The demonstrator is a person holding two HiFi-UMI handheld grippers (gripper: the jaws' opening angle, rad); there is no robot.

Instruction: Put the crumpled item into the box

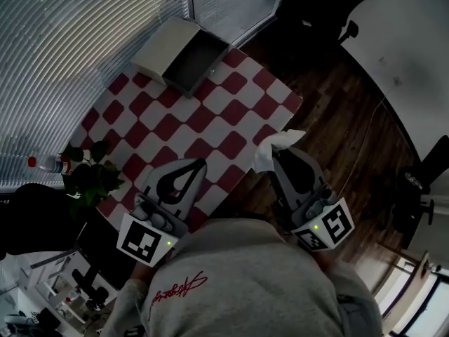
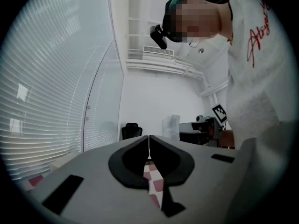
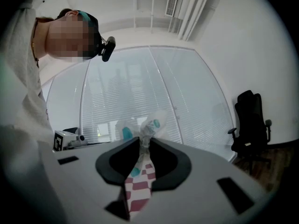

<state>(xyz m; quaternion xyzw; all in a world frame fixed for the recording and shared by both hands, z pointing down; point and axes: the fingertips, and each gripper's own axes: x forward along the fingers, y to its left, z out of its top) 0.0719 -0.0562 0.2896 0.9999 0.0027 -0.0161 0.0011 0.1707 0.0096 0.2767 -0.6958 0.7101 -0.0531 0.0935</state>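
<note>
Nearest is the person's grey sweatshirt with red script (image 1: 245, 279), and both grippers reach forward from it.

The right gripper (image 1: 279, 154) is clamped on the white crumpled item of thin paper or film with teal marks (image 1: 265, 154). In the right gripper view the jaws stand narrow, with the item pinched between the pads and its loose top sticking out past the tips. The item hangs in the air at the near right edge of the table with the red-and-white checked cloth (image 1: 175, 128), about above the line where the cloth ends and the dark wooden floor (image 1: 337, 132) begins. It touches nothing but the jaws.

The left gripper (image 1: 198, 166) is beside it, over the near part of the cloth. Its jaws are pressed together with nothing between them – only the checked pattern shows below the tips.

Farther on, the cloth between the grippers and the far end carries nothing. At the far end sits the open grey rectangular box (image 1: 184, 67), with a pale lid (image 1: 163, 46) folded back on its far side. Its dark inside looks empty. Behind it are white window blinds (image 1: 84, 41) and, more to the right, a black office chair (image 1: 319, 9).

My judgement: the picking up is done, but the main part is left – the item must be carried across the table, brought over the opening of the box and released there. The box is well apart from the item, so I would say the task is less than half finished.
</note>
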